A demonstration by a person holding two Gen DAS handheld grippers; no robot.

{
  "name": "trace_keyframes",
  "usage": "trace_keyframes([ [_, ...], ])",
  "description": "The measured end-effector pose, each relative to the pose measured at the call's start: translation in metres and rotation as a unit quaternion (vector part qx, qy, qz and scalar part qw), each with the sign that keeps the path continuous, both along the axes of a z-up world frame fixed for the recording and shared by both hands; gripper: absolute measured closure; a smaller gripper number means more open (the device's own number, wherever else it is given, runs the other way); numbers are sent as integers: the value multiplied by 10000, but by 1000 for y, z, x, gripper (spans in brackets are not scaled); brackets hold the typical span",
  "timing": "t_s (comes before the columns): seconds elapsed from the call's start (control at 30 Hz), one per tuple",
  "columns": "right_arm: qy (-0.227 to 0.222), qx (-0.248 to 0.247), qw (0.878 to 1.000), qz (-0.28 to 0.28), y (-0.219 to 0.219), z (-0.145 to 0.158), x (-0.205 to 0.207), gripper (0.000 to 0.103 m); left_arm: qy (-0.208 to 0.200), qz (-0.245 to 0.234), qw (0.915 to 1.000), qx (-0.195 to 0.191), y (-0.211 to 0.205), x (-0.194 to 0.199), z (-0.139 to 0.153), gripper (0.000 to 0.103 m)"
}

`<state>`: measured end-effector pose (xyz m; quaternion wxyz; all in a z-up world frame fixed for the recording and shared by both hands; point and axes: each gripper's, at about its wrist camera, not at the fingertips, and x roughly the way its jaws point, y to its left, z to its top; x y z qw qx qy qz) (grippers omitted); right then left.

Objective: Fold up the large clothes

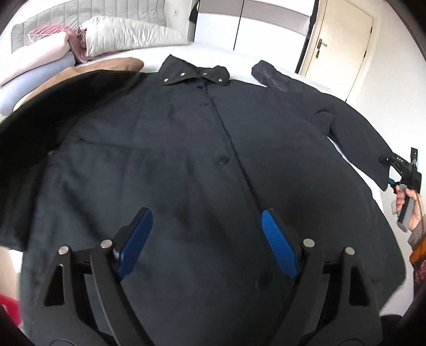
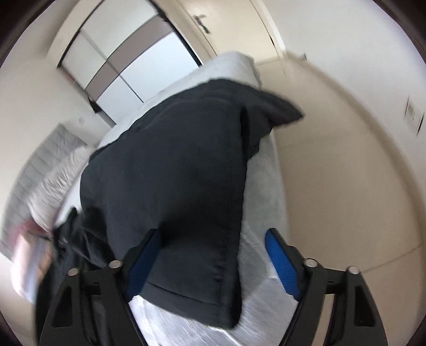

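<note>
A large dark navy coat (image 1: 186,149) lies front up and buttoned on a white bed (image 1: 287,71), collar at the far side. My left gripper (image 1: 205,234) is open and empty, hovering over the coat's lower front. My right gripper (image 2: 213,255) is open, with the cuff end of the coat's right sleeve (image 2: 186,186) lying between its fingers on the bed (image 2: 263,202). In the left wrist view the right gripper (image 1: 399,170) shows at the sleeve cuff at the right edge, held in a hand.
Folded pillows and quilts (image 1: 80,37) are stacked at the head of the bed. A brown garment (image 1: 106,66) lies under the coat's left shoulder. A wardrobe (image 1: 239,21) and a door (image 1: 338,48) stand beyond. The bed's right edge drops to a beige floor (image 2: 332,173).
</note>
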<state>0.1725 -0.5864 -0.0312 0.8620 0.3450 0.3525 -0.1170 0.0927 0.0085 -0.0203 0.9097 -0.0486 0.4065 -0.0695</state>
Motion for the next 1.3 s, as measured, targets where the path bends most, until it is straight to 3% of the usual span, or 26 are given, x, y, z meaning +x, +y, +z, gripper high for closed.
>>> trace_keyframes([
  [0.03,-37,112,9999,64,1,1,-2,75,15,-22,10000,62,-7,4,-6,19],
  [0.1,-1,-396,9992,53,12,19,-9,92,171,-148,9997,123,-19,14,-9,19],
  [0.2,-213,-1717,9846,256,34,69,-18,94,60,-238,9997,26,-27,18,-2,19],
  [0.3,-454,-2938,9547,81,46,130,-8,95,100,-320,9993,-174,-36,27,-7,19],
  [0.37,-492,-3532,9342,-87,50,165,11,95,349,-370,9981,-354,-42,31,-20,19],
  [0.4,-480,-3744,9259,-134,52,175,22,95,490,-401,9972,-391,-45,36,-26,19],
  [0.47,-351,-4426,8956,-298,57,190,56,95,632,-424,9970,-170,-55,38,-36,19],
  [0.57,189,-5183,8539,-428,60,170,102,95,529,-560,9967,237,-70,36,-38,19],
  [0.6,417,-5185,8528,-462,56,159,112,94,528,-574,9965,285,-73,37,-39,19],
  [0.7,1214,-4662,8733,-725,27,111,132,91,538,-587,9963,315,-74,36,-39,19],
  [0.73,1506,-4516,8757,-806,19,93,133,85,556,-592,9963,282,-73,35,-38,19],
  [0.83,2055,-4421,8693,-813,9,62,126,81,620,-589,9961,229,-71,36,-38,19],
  [0.9,2024,-4379,8733,-681,10,64,114,73,658,-568,9960,183,-69,36,-35,19],
  [1.0,1699,-4310,8847,-518,25,92,97,42,673,-456,9967,59,-62,37,-31,19],
  [1.03,1553,-4277,8894,-433,37,101,92,36,650,-404,9971,34,-59,38,-29,19],
  [1.17,1047,-4073,9072,107,88,142,60,28,471,-152,9988,-3,-42,35,-16,19],
  [1.3,786,-3694,9237,648,150,151,31,24,283,160,9994,89,-21,24,-1,18],
])
